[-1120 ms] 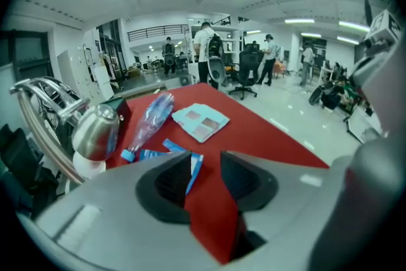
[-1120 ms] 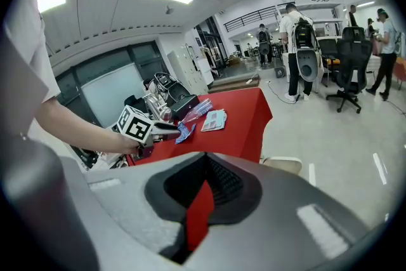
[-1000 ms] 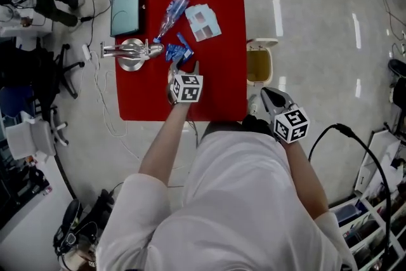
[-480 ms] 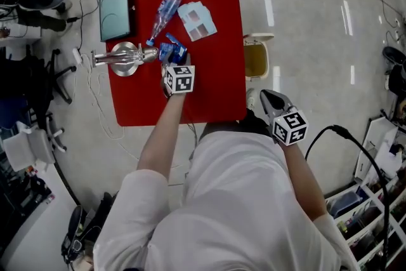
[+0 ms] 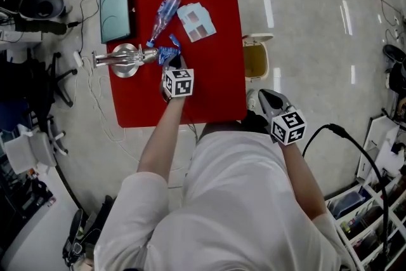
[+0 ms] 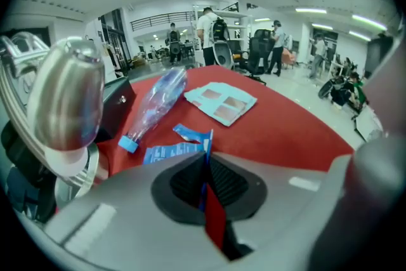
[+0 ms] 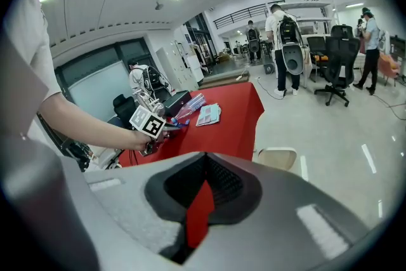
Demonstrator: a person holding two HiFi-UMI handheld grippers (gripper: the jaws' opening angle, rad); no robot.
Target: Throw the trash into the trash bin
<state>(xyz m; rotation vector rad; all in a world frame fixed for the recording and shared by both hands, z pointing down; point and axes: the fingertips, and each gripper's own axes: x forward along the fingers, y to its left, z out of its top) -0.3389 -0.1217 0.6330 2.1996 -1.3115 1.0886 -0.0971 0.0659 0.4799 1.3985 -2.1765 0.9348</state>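
On the red table (image 5: 209,73) lie a crushed clear plastic bottle (image 5: 162,14), a flat pale-blue pack (image 5: 195,20) and a crumpled blue wrapper (image 5: 168,54). My left gripper (image 5: 174,65) has just closed its jaws, and they are shut on the near edge of the blue wrapper (image 6: 171,150), which sticks up at the jaw seam. The bottle (image 6: 155,105) and the pack (image 6: 221,100) lie beyond it. A trash bin (image 5: 256,60) with a yellowish liner stands on the floor right of the table. Beside my body, near the bin, my right gripper (image 5: 266,96) is shut and holds nothing.
A tablet (image 5: 115,12) lies at the table's left edge, and a shiny metal appliance (image 5: 127,58) stands just left of the wrapper. Cables, chairs and equipment crowd the floor at the left. In the right gripper view the bin (image 7: 277,157) shows beyond my right gripper (image 7: 204,165).
The left gripper moved forward over the wrapper and shut on it; the wrapper now looks bunched and lifted at one end. The right gripper has stayed where it was.
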